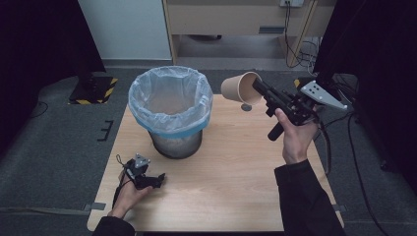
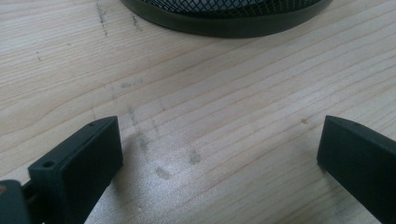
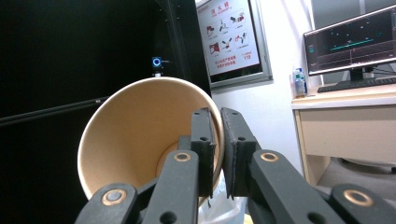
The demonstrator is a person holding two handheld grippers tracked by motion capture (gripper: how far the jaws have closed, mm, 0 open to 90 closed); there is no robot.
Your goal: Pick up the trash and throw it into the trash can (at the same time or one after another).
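A person at a wooden table point(image 1: 236, 172) holds a brown paper cup point(image 1: 240, 87) aloft in the right gripper point(image 1: 256, 84), whose jaws are pinched together on the cup's wall at the rim, one jaw inside and one outside, as the right gripper view makes plain point(image 3: 217, 149). The cup point(image 3: 140, 144) lies on its side in the air, its long axis roughly level across the high view, base at about nine o'clock toward the bin and open mouth at three o'clock toward the gripper. The lined wire waste bin point(image 1: 170, 110), with its pale plastic bag point(image 1: 169, 98) folded over the rim, stands on the table's far left part; from the cup it lies at about eight o'clock, near but still apart, with the cup hanging just off the bin's right edge and above the level of its rim. That offset looks like the thing the coming move turns on: the cup would need to travel leftward, base first, until it hangs over the bag's opening before the jaws part. The right hand is plainly the nearer one to the job. The left gripper point(image 1: 155, 179) rests low on the table at the bin's six o'clock, its jaws wide apart on nothing, bare wood between them and the bin's dark base ring point(image 2: 224, 21) ahead at twelve o'clock.
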